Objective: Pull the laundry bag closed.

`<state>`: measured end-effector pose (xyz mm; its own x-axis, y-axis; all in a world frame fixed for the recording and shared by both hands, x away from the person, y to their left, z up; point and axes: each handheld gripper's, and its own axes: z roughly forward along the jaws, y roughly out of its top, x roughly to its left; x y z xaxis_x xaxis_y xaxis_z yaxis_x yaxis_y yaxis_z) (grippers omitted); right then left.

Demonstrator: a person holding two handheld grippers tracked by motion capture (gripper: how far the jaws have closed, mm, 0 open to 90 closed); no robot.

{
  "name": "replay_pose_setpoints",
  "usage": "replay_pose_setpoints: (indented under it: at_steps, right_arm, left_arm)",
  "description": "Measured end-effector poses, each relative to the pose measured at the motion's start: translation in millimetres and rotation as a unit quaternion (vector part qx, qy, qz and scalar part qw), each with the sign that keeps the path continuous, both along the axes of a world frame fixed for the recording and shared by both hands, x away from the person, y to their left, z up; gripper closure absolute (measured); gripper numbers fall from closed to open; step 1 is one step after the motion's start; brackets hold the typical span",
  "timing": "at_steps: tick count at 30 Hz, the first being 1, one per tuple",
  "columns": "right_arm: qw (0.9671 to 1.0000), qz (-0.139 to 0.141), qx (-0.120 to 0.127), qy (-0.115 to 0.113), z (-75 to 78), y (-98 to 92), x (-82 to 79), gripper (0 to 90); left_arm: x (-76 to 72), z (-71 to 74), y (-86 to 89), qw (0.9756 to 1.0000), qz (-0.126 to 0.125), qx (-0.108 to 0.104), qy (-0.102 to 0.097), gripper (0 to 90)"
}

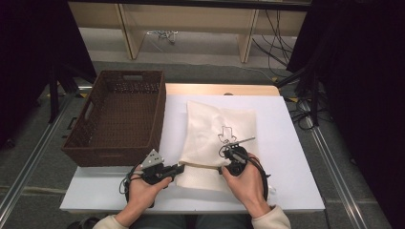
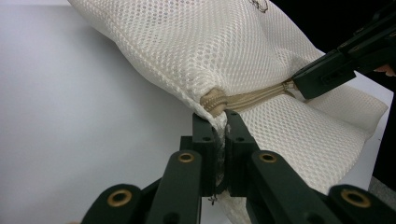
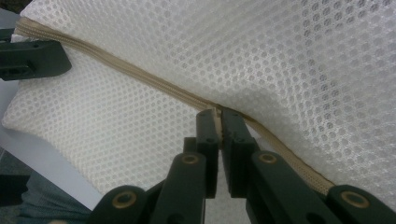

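A white mesh bag (image 1: 217, 129) with a beige zipper (image 3: 140, 74) lies on the white table (image 1: 286, 143). My left gripper (image 1: 180, 168) is shut on the bag's left edge, at the zipper's end (image 2: 214, 100); in the left gripper view its jaws (image 2: 217, 122) pinch the mesh there. My right gripper (image 1: 223, 167) is shut on the zipper further along; in the right gripper view (image 3: 218, 114) the jaws clamp the beige tape, and whether a pull tab is between them is hidden. Each gripper shows in the other's view, the right gripper (image 2: 299, 84) and the left gripper (image 3: 65, 63).
A brown wicker basket (image 1: 90, 143) stands at the table's left, close to my left hand. Wooden furniture legs and cables (image 1: 165, 34) lie on the floor beyond the table. Bare table surface lies right of the bag.
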<state>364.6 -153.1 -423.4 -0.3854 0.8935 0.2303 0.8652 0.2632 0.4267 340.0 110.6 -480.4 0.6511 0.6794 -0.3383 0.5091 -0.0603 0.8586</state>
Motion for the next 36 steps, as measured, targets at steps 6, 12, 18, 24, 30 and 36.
replay_pose_setpoints:
  at_steps: [6,12,18,24,30,36]
  right_arm:
    - [1.0000,-0.004,-0.002,0.008,0.0,-0.9,0.0,87.6]
    - [1.0000,-0.006,0.000,0.004,0.6,-1.8,0.4,87.6]
    - [1.0000,0.000,0.004,0.003,0.1,-3.4,0.7,87.6]
    - [0.9998,-0.012,0.002,0.014,1.0,-3.8,-0.7,87.6]
    - [0.9997,-0.017,0.001,0.018,1.6,-3.6,-1.2,87.6]
    - [0.9999,-0.015,0.000,0.007,0.5,-5.9,-0.2,87.6]
  left_arm:
    - [0.0,0.2,1.1,1.0000,-0.001,0.005,0.000,85.4]
    - [-0.1,0.3,1.1,1.0000,-0.001,0.008,0.000,85.5]
    - [0.1,0.3,1.2,1.0000,-0.001,0.007,0.000,85.4]
    - [-0.1,0.0,0.0,1.0000,0.002,0.002,-0.001,85.4]
    - [0.2,0.5,1.3,1.0000,0.000,0.005,0.000,85.4]
    - [0.1,0.5,1.3,1.0000,0.001,0.006,0.000,85.4]
